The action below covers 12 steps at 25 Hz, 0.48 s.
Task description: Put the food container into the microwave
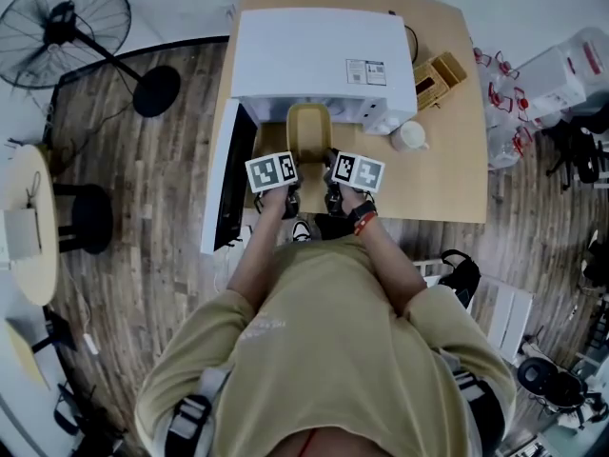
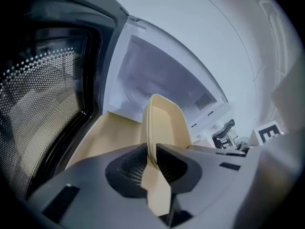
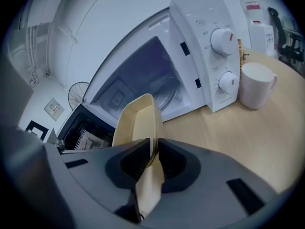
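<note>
Left gripper view shows my left gripper clamped on the near rim of the beige food container; my right gripper clamps that rim too. Beyond, the container's far end meets the opening of the white microwave, its door swung wide.

Mug right of microwave

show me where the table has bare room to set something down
Bare tabletop lies in front and right of the mug, out to the edges. Crowded: before the microwave, where the left gripper and right gripper clamp the food container.
</note>
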Each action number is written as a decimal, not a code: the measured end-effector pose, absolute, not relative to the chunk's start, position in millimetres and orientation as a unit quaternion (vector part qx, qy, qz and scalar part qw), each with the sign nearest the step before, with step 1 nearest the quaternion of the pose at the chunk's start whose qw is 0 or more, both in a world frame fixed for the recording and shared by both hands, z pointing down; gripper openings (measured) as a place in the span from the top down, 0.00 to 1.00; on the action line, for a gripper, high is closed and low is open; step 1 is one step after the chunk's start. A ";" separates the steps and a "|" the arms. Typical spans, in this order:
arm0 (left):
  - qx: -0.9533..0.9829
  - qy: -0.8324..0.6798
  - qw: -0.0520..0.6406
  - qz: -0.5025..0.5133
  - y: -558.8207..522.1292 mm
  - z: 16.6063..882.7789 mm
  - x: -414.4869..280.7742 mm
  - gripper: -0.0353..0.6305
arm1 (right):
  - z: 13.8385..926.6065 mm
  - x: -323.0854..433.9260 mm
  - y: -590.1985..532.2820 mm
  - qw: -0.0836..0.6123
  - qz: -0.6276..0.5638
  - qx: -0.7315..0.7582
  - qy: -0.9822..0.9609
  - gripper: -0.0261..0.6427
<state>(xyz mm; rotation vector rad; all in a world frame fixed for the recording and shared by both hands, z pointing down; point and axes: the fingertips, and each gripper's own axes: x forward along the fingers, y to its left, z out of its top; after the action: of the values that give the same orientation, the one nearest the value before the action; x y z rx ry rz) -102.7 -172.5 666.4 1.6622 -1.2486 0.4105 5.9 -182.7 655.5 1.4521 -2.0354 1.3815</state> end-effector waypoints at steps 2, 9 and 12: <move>0.683 -0.515 0.491 0.165 -180.0 666.5 -103.7 0.86 | 656.3 5.0 -191.7 0.138 0.482 0.501 -0.706 0.87; 0.692 -0.515 0.485 0.142 -212.8 662.2 -104.6 0.86 | 655.7 4.1 -225.4 0.131 0.478 0.496 -0.713 0.87; 0.698 -0.515 0.480 0.129 -225.8 660.0 -102.3 0.86 | 655.6 6.5 -240.0 0.120 0.480 0.496 -0.713 0.87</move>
<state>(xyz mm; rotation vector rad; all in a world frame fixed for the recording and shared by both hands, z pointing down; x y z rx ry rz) -102.3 -225.8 660.0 1.7032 -1.2561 0.3136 6.5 -240.0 655.6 1.4495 -2.0837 1.4036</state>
